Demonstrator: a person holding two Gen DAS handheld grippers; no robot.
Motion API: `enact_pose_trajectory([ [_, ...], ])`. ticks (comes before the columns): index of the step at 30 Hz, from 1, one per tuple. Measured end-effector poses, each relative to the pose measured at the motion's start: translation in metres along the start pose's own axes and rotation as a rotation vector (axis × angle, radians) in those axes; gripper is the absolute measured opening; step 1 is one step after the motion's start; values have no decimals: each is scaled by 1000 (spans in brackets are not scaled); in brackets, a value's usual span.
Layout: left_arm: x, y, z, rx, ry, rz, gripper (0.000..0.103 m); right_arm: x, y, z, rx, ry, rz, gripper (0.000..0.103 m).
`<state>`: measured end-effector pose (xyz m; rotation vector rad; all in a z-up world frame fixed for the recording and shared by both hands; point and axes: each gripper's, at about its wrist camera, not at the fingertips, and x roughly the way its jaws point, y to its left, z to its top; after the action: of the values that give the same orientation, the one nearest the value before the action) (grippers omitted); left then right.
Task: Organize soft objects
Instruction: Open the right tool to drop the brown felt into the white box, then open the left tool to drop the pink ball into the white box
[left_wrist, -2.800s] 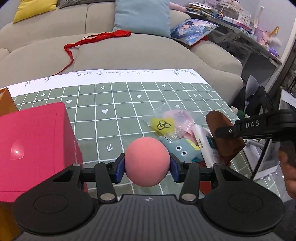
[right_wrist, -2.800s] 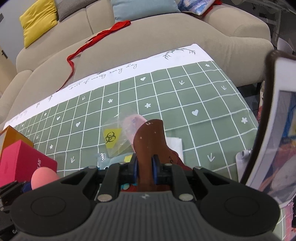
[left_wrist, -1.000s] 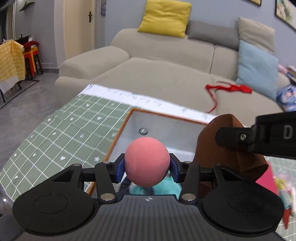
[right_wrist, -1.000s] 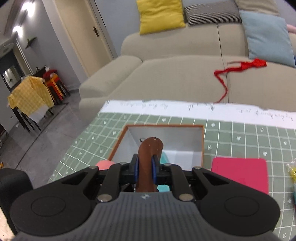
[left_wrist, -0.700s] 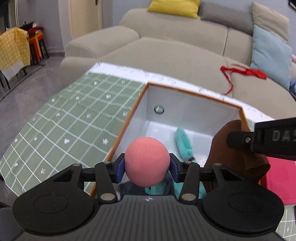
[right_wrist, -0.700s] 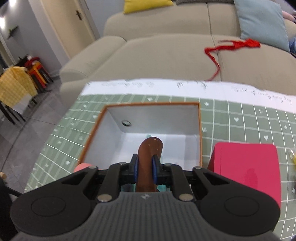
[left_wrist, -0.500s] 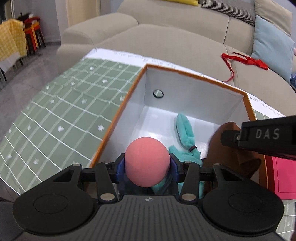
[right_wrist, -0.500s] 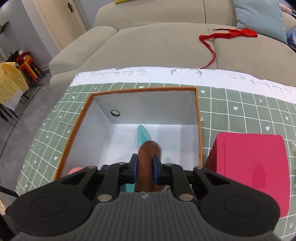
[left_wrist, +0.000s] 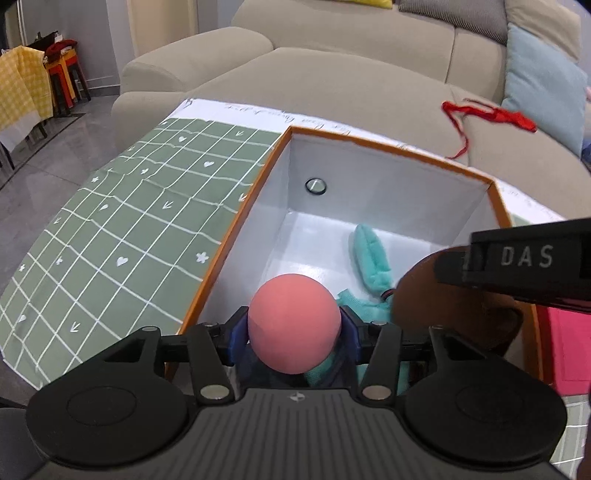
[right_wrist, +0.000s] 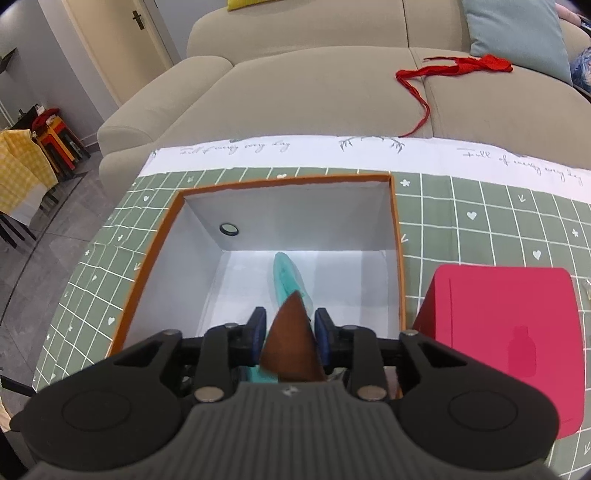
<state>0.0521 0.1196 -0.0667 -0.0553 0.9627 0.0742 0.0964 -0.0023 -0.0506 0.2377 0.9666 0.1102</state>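
An orange-rimmed white box (left_wrist: 236, 236) (right_wrist: 395, 236) stands open on the green checked cloth, with a teal plush (left_wrist: 369, 251) (right_wrist: 286, 277) lying inside. My left gripper (left_wrist: 294, 334) hangs over the box's near end. Its jaws are opening, but the pads still touch the pink ball (left_wrist: 293, 325) between them. My right gripper (right_wrist: 290, 332) is beside it, also over the box, jaws opening. The brown soft piece (right_wrist: 291, 350) (left_wrist: 436, 295) sits loose and tipped between its spread pads. One right gripper finger (left_wrist: 517, 258) crosses the left wrist view.
A red box (right_wrist: 506, 332) stands just right of the orange box. The green checked cloth (left_wrist: 129, 229) stretches left to the table edge. Behind the table is a beige sofa (right_wrist: 295, 92) with a red ribbon (right_wrist: 443, 70) and a blue cushion.
Both grippers have sunk and tilted down over the open box. The right jaws have spread, and the brown piece now sits loose and wider between them. The ball stays between the left pads.
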Motion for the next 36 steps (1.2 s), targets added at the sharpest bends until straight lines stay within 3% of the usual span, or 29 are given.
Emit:
enact_pose_trajectory([
  [4, -3, 1, 2, -7, -14, -33, 70, -5, 0, 2, -3, -20, -1, 37],
  [10, -6, -1, 4, 3, -31, -7, 72, -12, -1, 3, -6, -36, 7, 43],
  [12, -4, 0, 5, -17, -30, -16, 82, -15, -2, 3, -3, -40, 10, 43],
  [16, 6, 2, 6, -66, -56, -39, 87, -20, -4, 2, -1, -39, 27, 45],
  [18, 10, 0, 7, -94, -85, -58, 87, -21, -4, 2, -4, -39, 32, 50],
  [24, 4, -7, 7, -60, -107, -19, 90, -23, -9, 3, 17, -34, 67, 64],
  [27, -6, -2, 10, -64, -123, -6, 90, -25, -12, 6, 36, -38, 86, 78],
  [31, -14, 10, 13, -84, -127, -61, 90, -28, -14, 7, 48, -50, 83, 85],
  [36, -23, 15, 16, -95, -142, -67, 90, -33, -14, 6, 48, -68, 108, 96],
])
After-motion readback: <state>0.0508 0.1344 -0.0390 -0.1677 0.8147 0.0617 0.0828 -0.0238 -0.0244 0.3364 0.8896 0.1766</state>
